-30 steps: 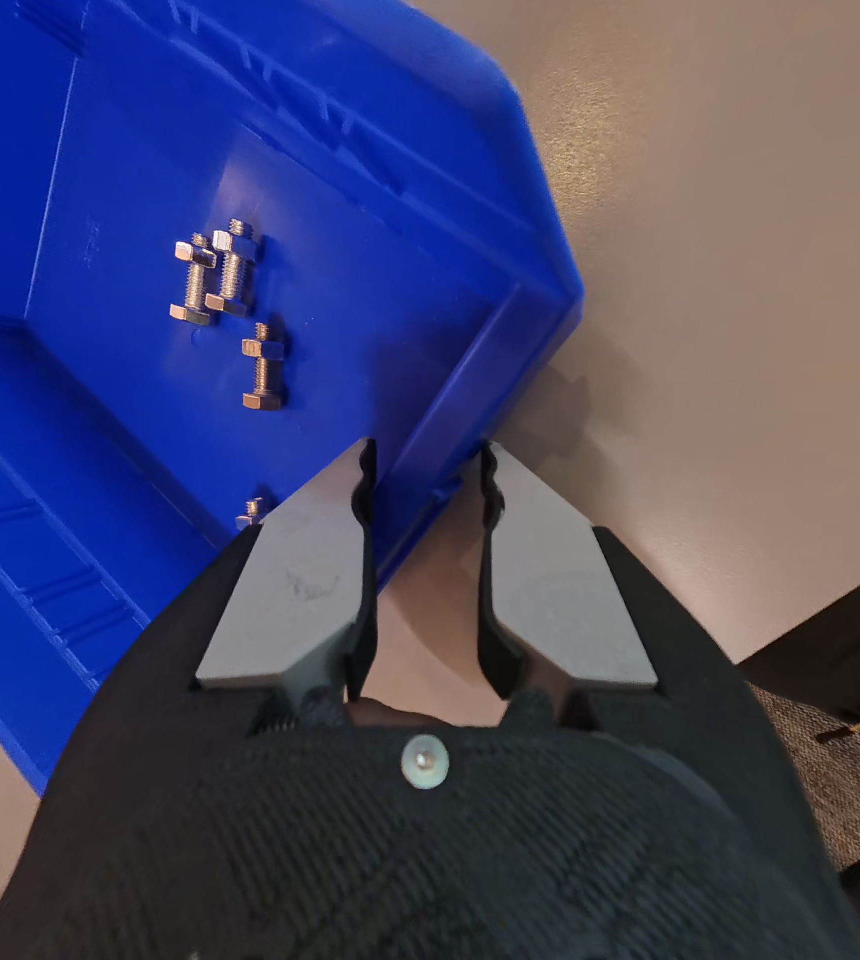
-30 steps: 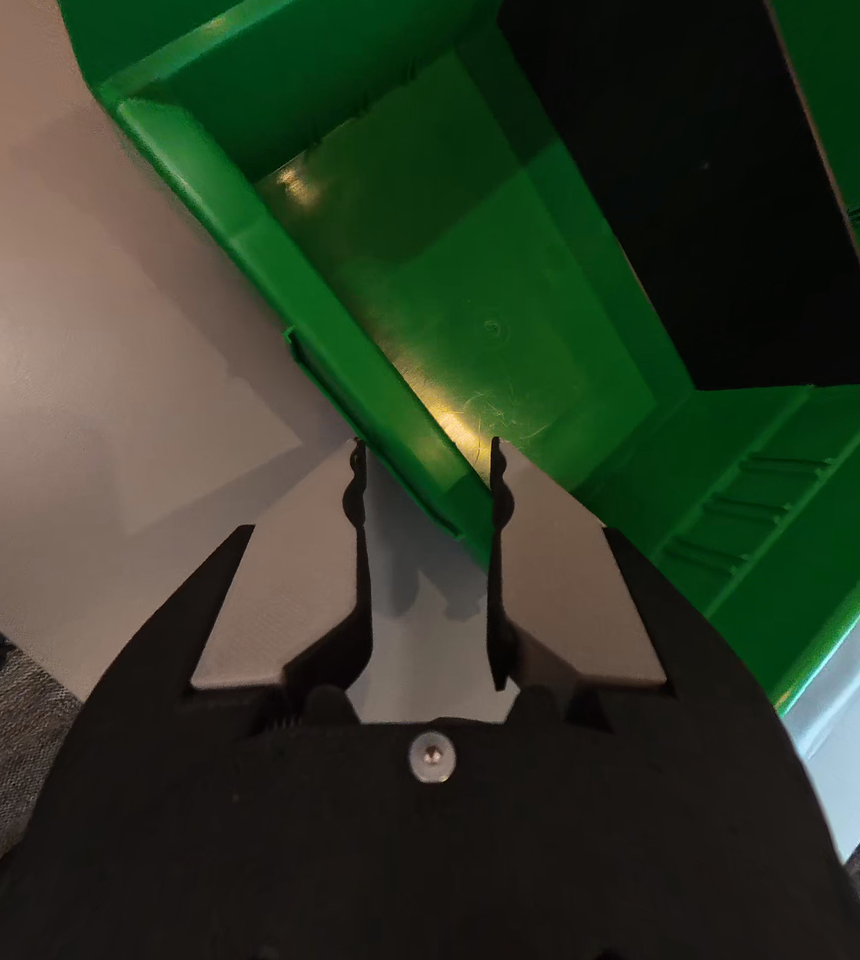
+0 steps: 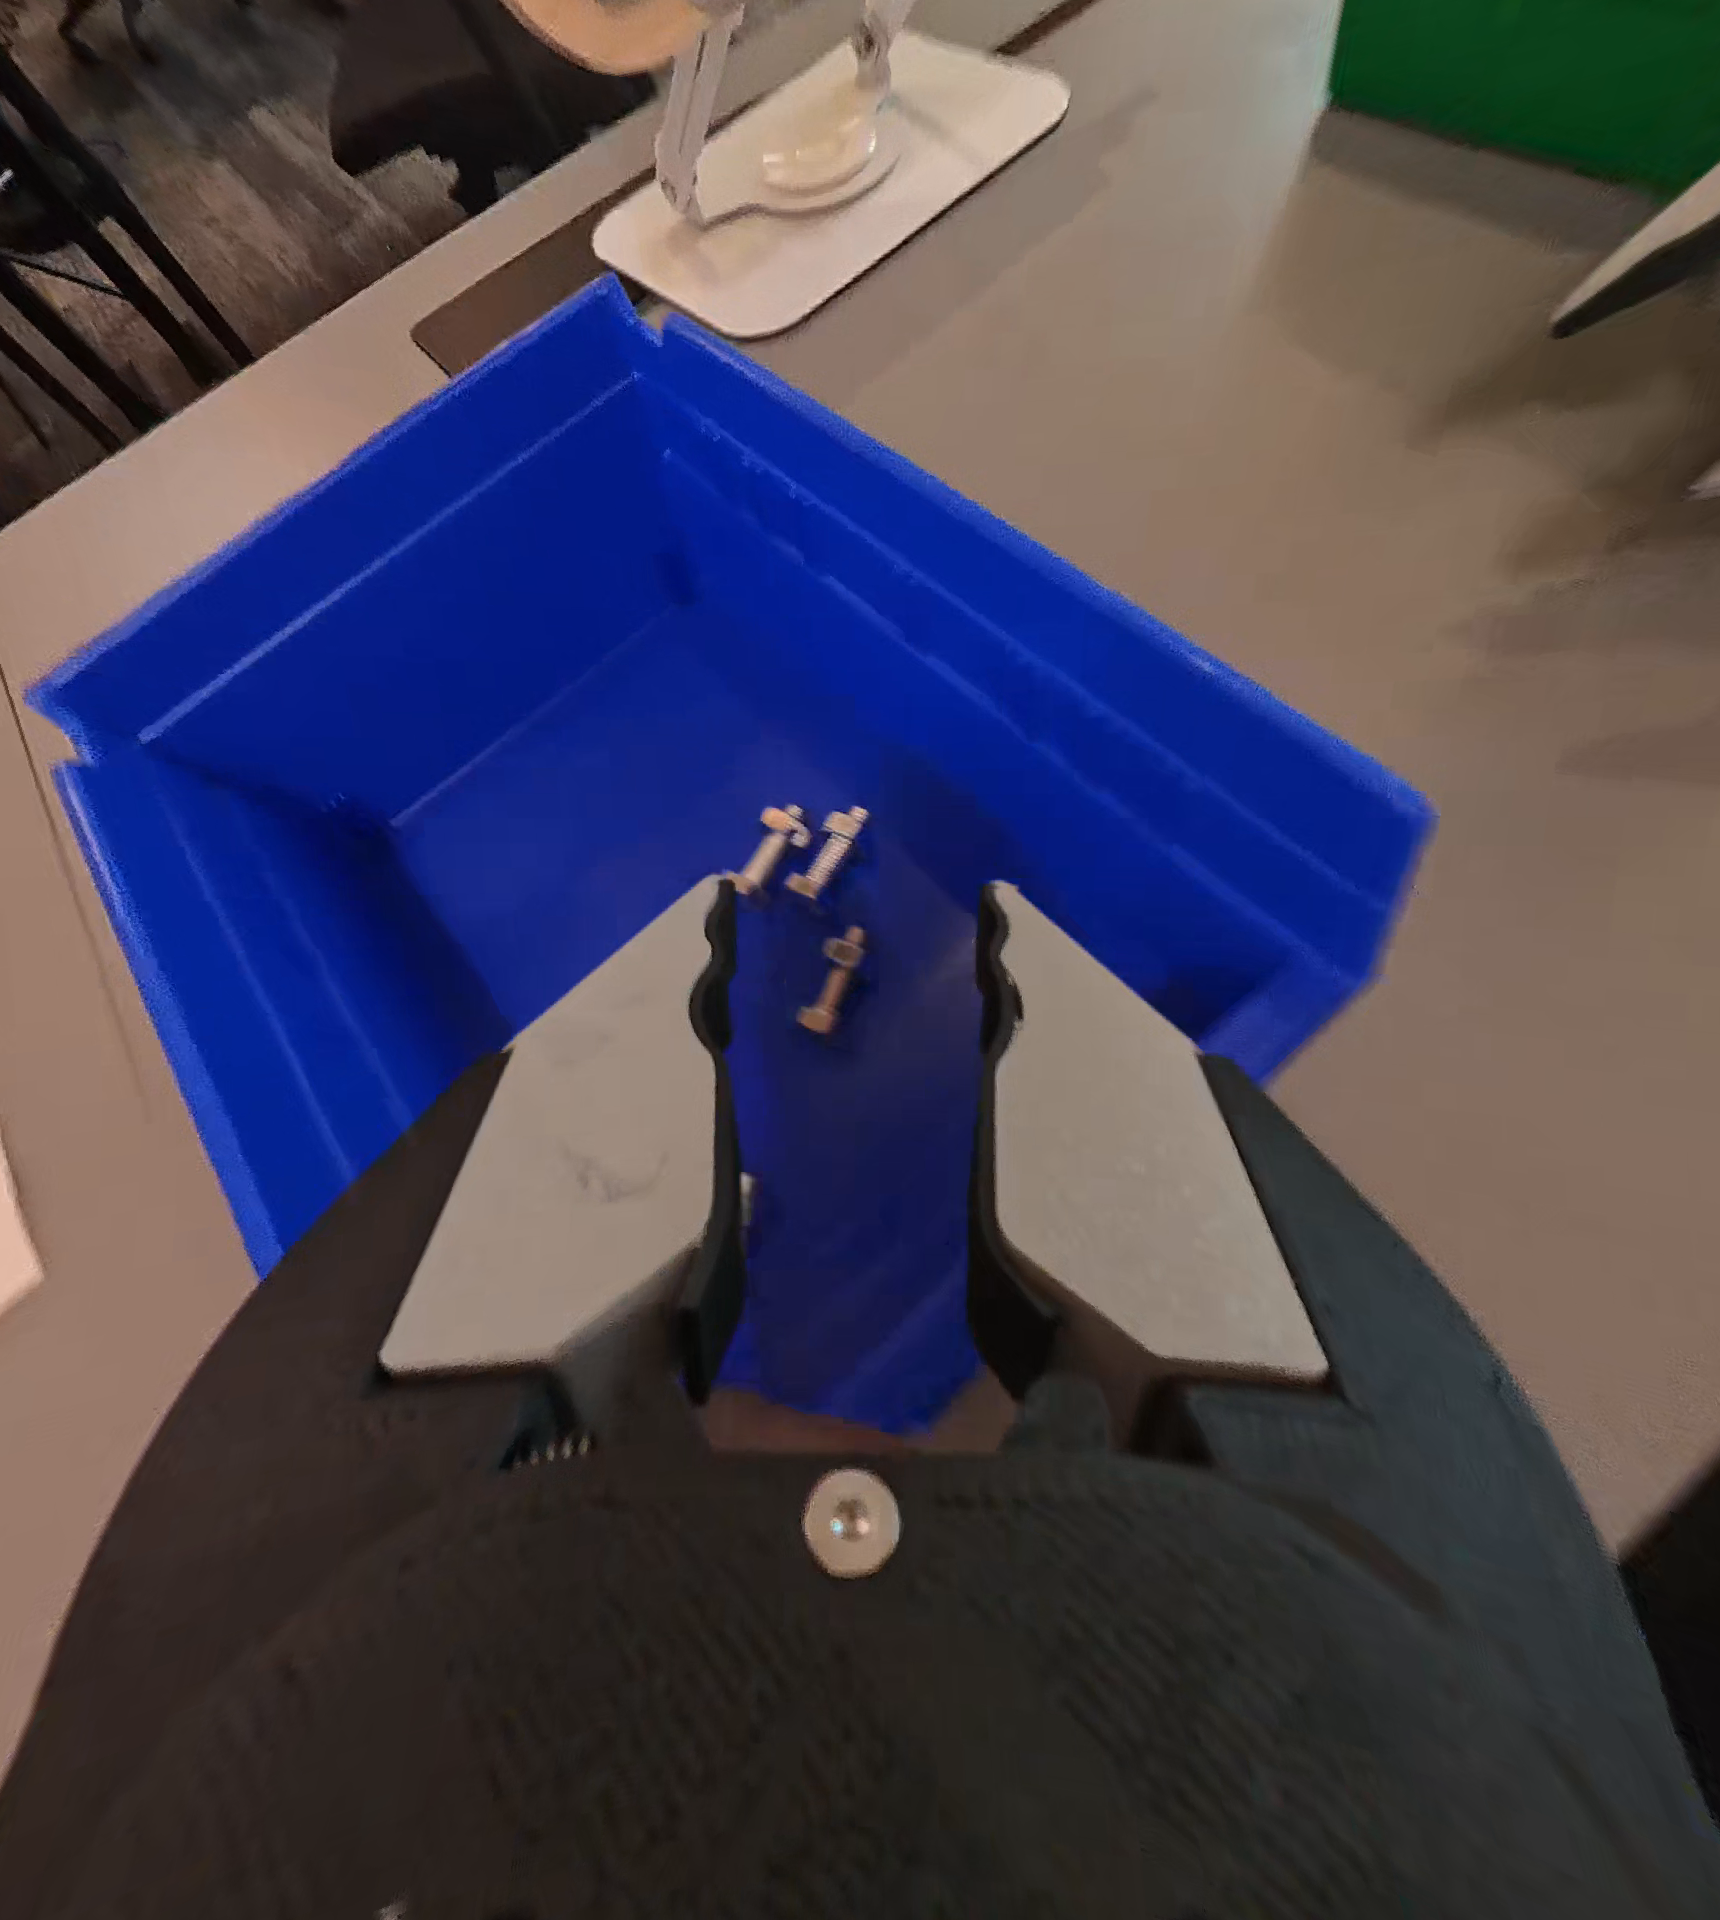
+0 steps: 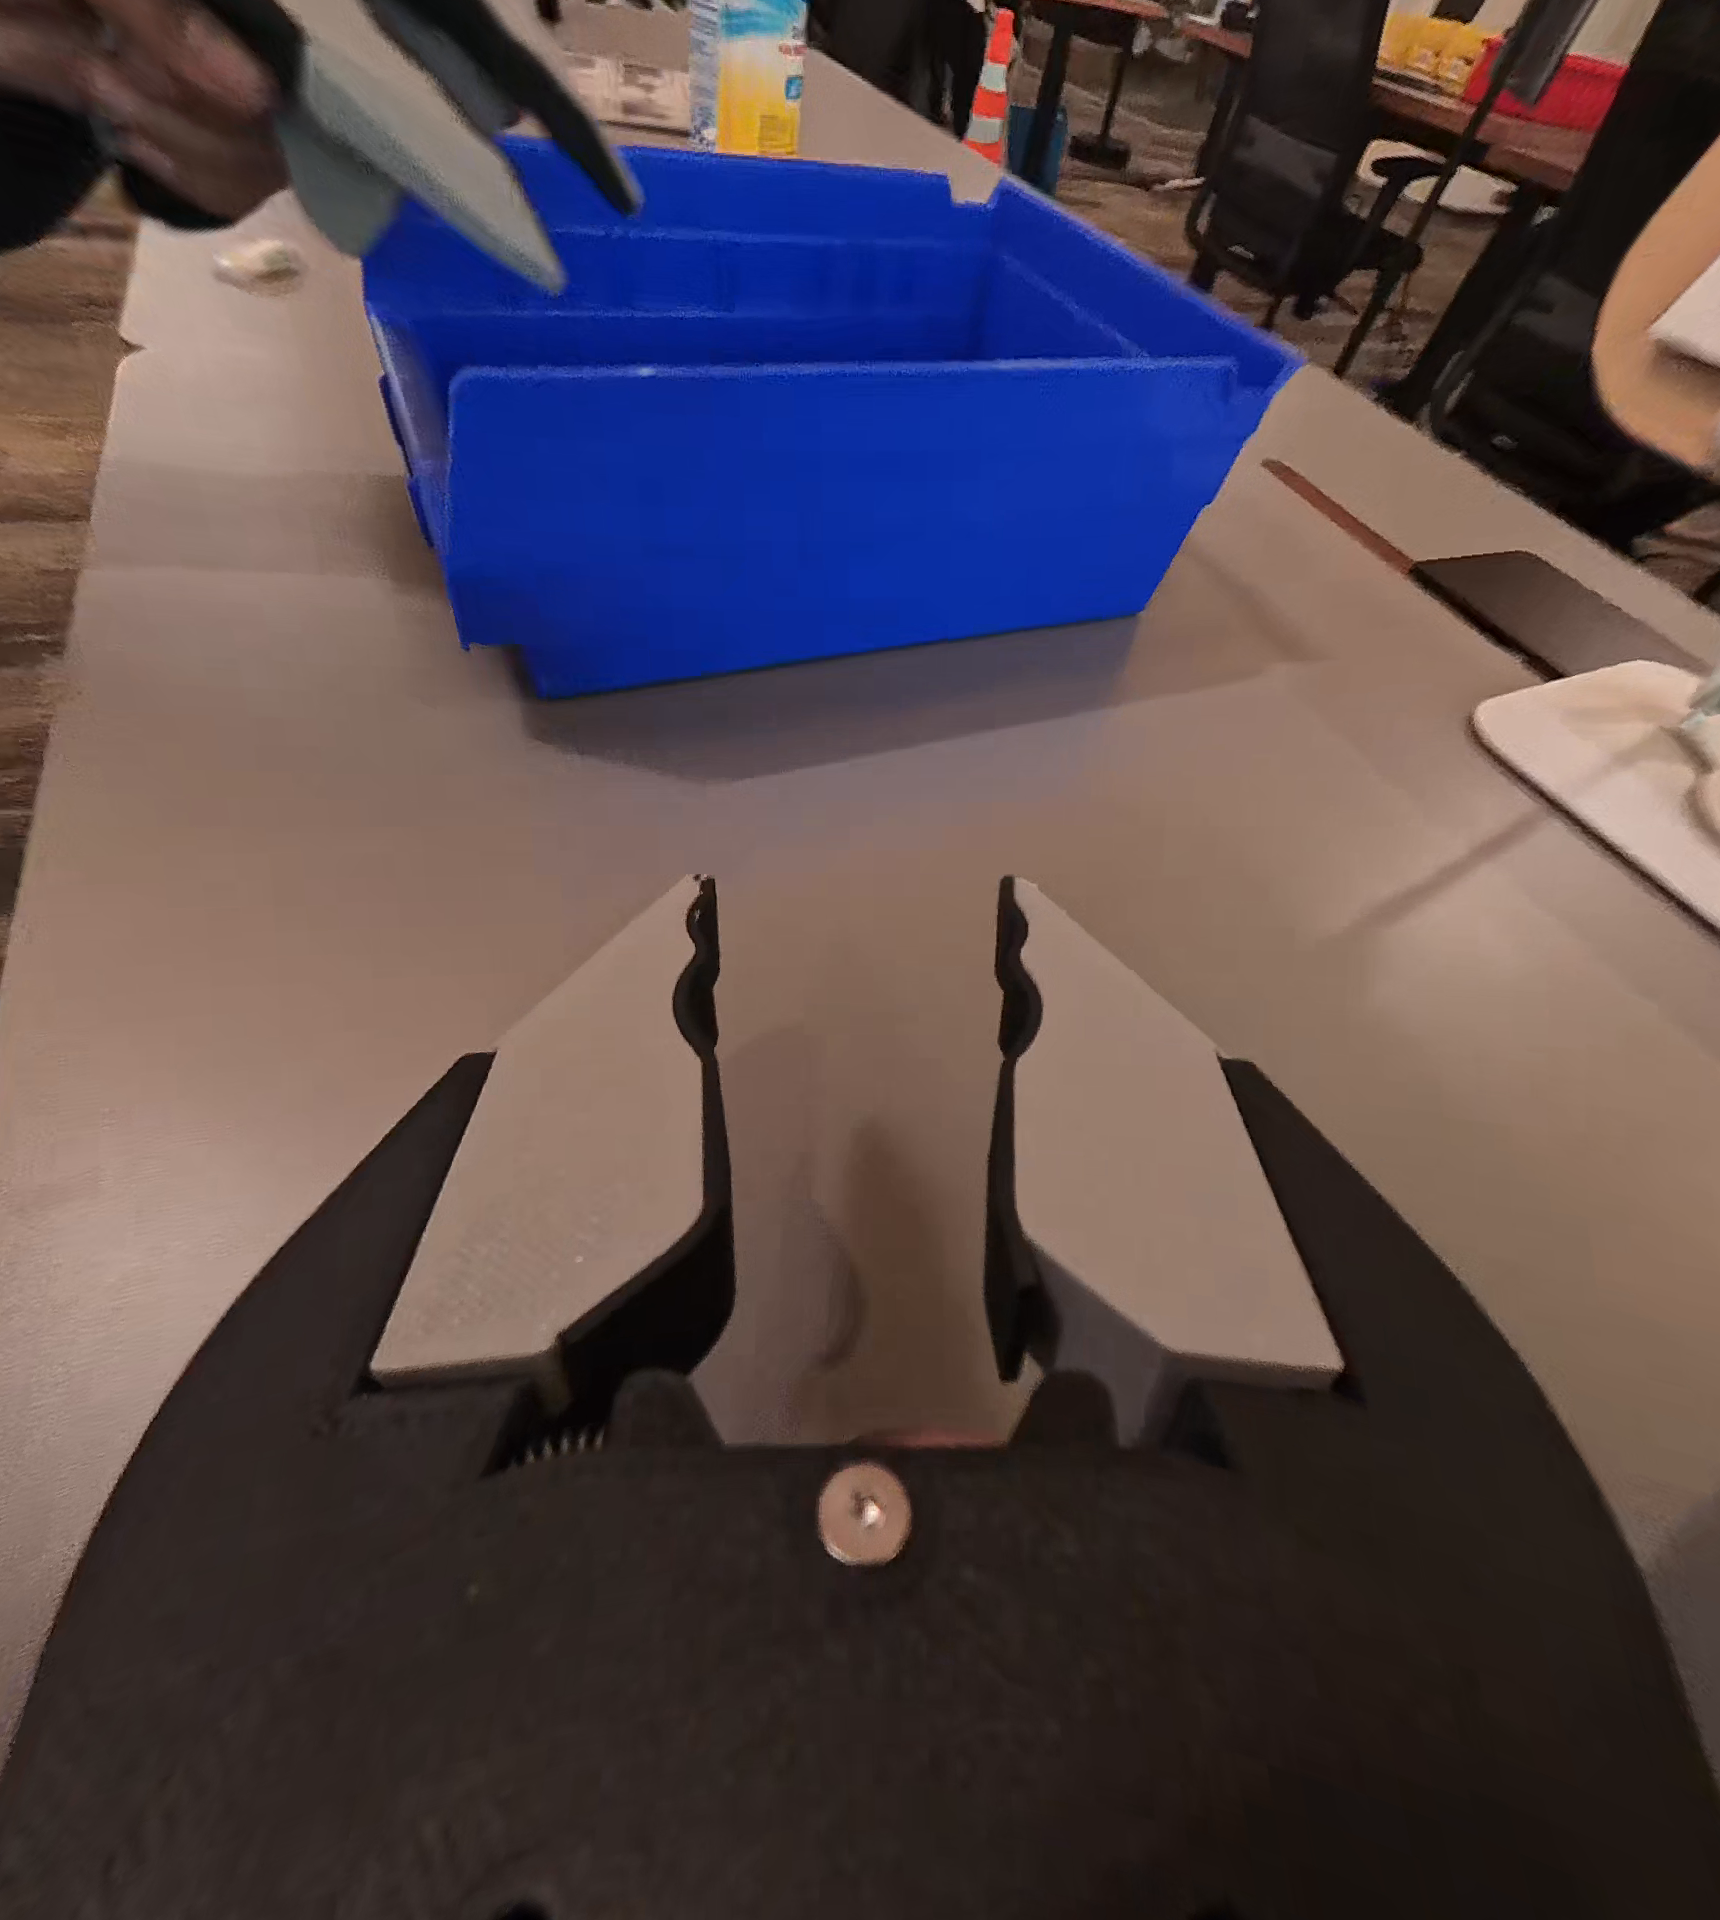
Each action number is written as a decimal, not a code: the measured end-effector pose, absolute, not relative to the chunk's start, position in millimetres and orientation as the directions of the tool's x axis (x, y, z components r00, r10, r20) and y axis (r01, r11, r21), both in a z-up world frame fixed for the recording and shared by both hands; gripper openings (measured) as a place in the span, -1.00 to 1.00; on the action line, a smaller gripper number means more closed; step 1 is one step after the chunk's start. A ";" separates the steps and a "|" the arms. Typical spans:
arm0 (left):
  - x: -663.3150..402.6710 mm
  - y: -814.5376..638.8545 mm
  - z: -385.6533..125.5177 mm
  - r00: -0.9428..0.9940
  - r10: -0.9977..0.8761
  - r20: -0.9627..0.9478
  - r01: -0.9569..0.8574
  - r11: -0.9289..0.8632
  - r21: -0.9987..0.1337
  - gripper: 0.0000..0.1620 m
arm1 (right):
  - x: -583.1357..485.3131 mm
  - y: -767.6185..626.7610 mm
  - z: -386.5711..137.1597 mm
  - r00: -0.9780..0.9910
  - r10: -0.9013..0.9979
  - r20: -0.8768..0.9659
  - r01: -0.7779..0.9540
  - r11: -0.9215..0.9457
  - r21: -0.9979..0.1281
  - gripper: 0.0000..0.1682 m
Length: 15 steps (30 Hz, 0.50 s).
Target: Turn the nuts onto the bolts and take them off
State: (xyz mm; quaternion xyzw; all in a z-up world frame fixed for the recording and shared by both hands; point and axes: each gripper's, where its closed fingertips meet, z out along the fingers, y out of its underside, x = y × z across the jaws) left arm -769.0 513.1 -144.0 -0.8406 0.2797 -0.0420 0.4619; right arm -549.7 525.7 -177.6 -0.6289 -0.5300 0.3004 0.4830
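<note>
A blue bin (image 3: 544, 582) stands on the grey table. Three steel bolts with nuts on them lie on its floor: two side by side (image 3: 802, 850) and one nearer to me (image 3: 832, 982). Another small metal piece (image 3: 749, 1195) peeks out beside my left finger. My left gripper (image 3: 851, 904) is open and empty, held above the bin over the bolts. My right gripper (image 4: 856, 894) is open and empty over bare table, well short of the blue bin (image 4: 794, 520). The left gripper (image 4: 565, 229) shows over the bin's far left corner in the right wrist view.
A white stand base (image 3: 835, 177) sits beyond the bin; it also shows at the right in the right wrist view (image 4: 1645, 790). A green bin (image 3: 1521, 94) is at the far right. The right gripper's fingers (image 3: 1708, 229) show blurred at the right edge. Table edges lie left and right. About 25 cm separates my left fingertips from my right.
Both grippers have lifted and pulled back. The left now looks down into the blue bin from above its near corner. The right has swung away from the green bin toward the blue one.
</note>
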 end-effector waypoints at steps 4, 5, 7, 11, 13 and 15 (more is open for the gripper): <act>-774.1 559.1 -166.9 0.739 -0.628 -0.244 -0.607 -0.464 -0.645 -0.52 | -550.9 520.7 -199.2 0.181 0.982 0.057 0.412 -0.023 -0.911 -0.39; -775.5 566.9 -176.9 0.709 -0.662 -0.243 -0.647 -0.473 -0.598 -0.54 | -548.9 519.4 -198.9 0.176 0.983 0.059 0.411 -0.019 -0.911 -0.38; -779.7 577.1 -198.2 0.670 -0.713 -0.210 -0.697 -0.505 -0.509 -0.55 | -545.0 520.1 -193.8 0.200 0.978 0.061 0.389 -0.022 -0.921 -0.39; -780.5 586.6 -222.2 0.647 -0.749 -0.144 -0.722 -0.540 -0.433 -0.65 | -544.7 514.5 -183.7 0.195 0.981 -0.001 0.333 -0.067 -0.940 -0.39; -781.4 587.3 -233.1 0.637 -0.759 -0.135 -0.737 -0.548 -0.395 -0.65 | -543.8 514.0 -184.0 0.199 0.980 -0.008 0.333 -0.075 -0.940 -0.40; -786.6 590.8 -243.1 0.643 -0.753 -0.143 -0.744 -0.568 -0.352 -0.70 | -542.7 514.5 -184.2 0.208 0.978 -0.001 0.332 -0.071 -0.941 -0.41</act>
